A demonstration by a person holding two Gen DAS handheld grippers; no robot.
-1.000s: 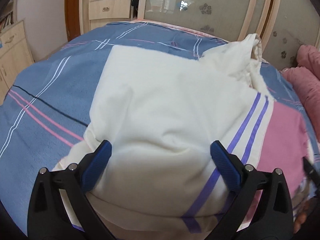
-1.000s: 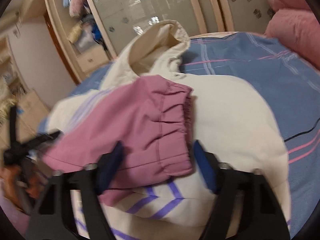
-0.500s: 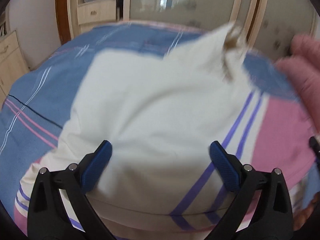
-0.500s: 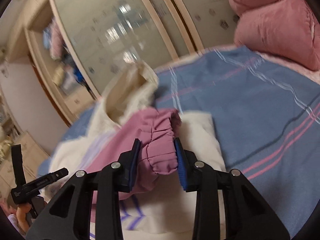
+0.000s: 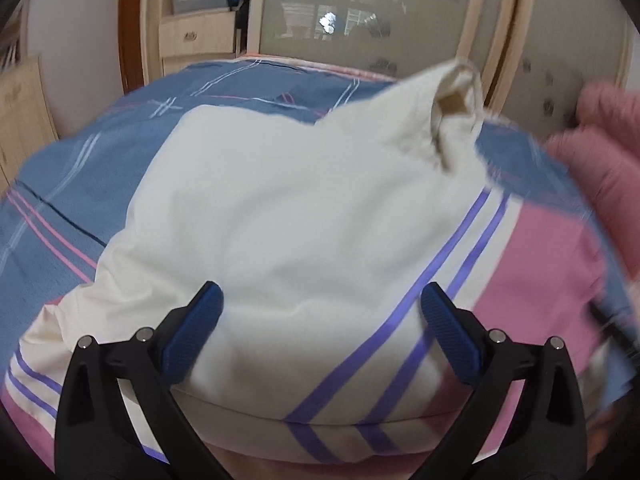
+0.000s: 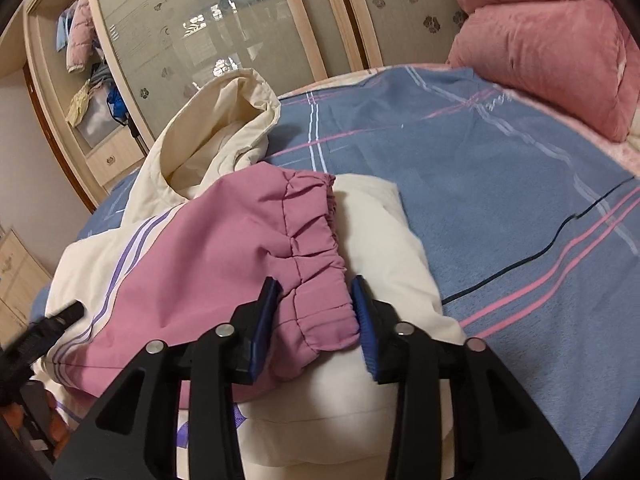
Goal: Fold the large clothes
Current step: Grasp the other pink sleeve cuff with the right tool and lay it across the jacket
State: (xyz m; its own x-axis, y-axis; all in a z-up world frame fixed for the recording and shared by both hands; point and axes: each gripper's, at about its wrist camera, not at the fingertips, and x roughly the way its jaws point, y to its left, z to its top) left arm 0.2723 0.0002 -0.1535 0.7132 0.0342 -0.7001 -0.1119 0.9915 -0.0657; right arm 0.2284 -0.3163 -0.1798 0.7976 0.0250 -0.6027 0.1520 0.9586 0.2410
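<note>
left gripper (image 5: 320,312): wide, empty, over jacket (image 5: 288,216) lying mid-bed (image 6: 500,184) | right gripper (image 6: 314,308): narrow, clamping pink cuff (image 6: 320,256) at 6 o'clock | hood (image 6: 224,120): bunched at 11 o'clock | risk: thin cuff bite may slip, sleeve flops crooked

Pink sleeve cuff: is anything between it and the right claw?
No. The right claw already has the pink sleeve cuff between its fingers, above the cream jacket. Nothing visible blocks it.
</note>
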